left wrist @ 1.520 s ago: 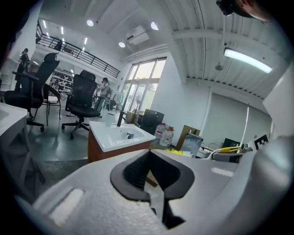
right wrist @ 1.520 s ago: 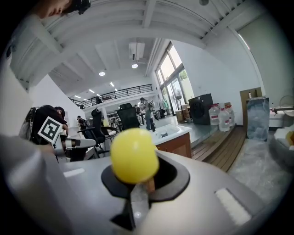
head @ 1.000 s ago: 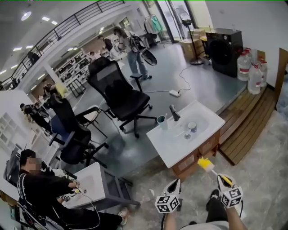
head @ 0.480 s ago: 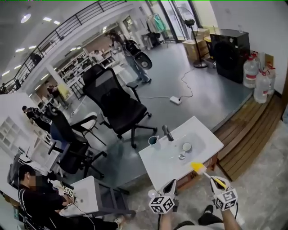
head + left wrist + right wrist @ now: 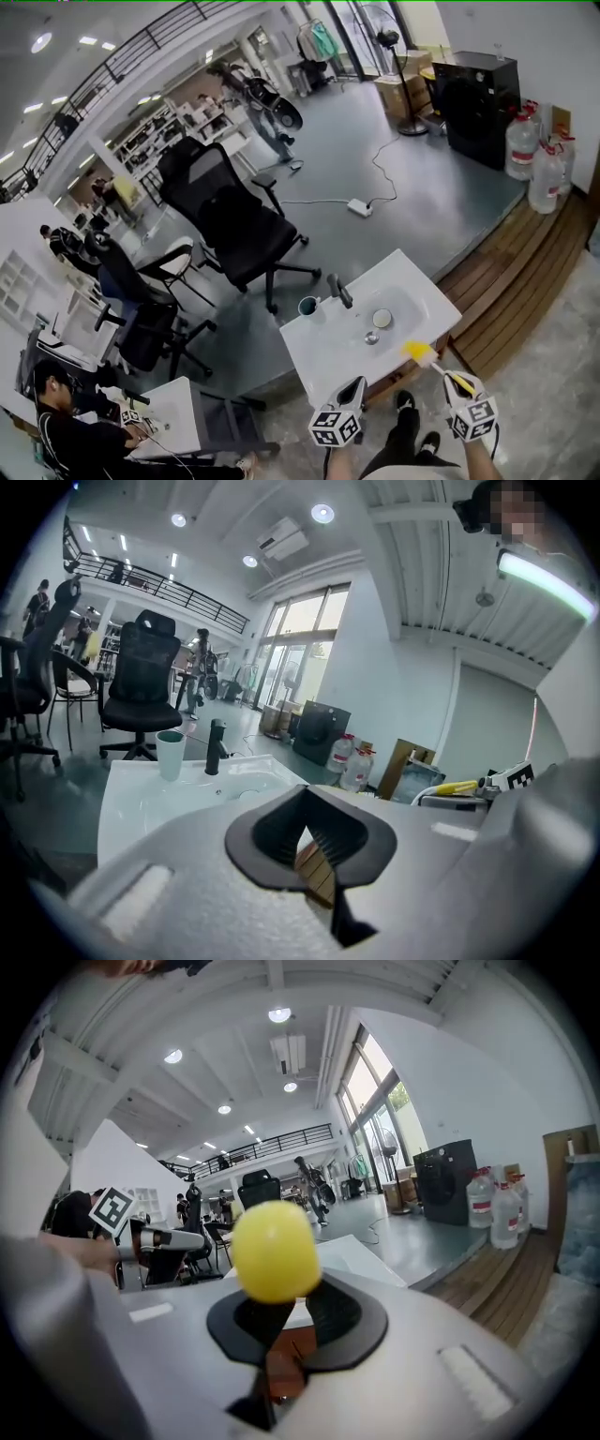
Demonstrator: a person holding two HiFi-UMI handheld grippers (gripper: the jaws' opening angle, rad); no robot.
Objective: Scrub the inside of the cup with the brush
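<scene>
A white cup with a teal inside (image 5: 307,306) stands upright on the white sink top (image 5: 319,361), left of the black faucet (image 5: 337,291). A smaller round container (image 5: 382,319) sits in the basin. My right gripper (image 5: 457,379) is shut on the brush, whose yellow head (image 5: 419,352) hangs over the sink's near right edge. In the right gripper view the yellow brush head (image 5: 275,1251) fills the space above the jaws (image 5: 281,1321). My left gripper (image 5: 360,384) is shut and empty, just short of the sink's front edge. The left gripper view shows the cup (image 5: 171,754) far ahead of the shut gripper (image 5: 314,841).
Black office chairs (image 5: 234,220) stand on the grey floor behind the sink. A wooden platform (image 5: 511,277) lies to the right, with water bottles (image 5: 520,145) and a black machine (image 5: 473,94) beyond it. A person sits at a desk (image 5: 178,412) at lower left.
The sink has drawn closer and slid down and left in the head view. Both grippers stay low in front of me, the brush head now over the sink's edge.
</scene>
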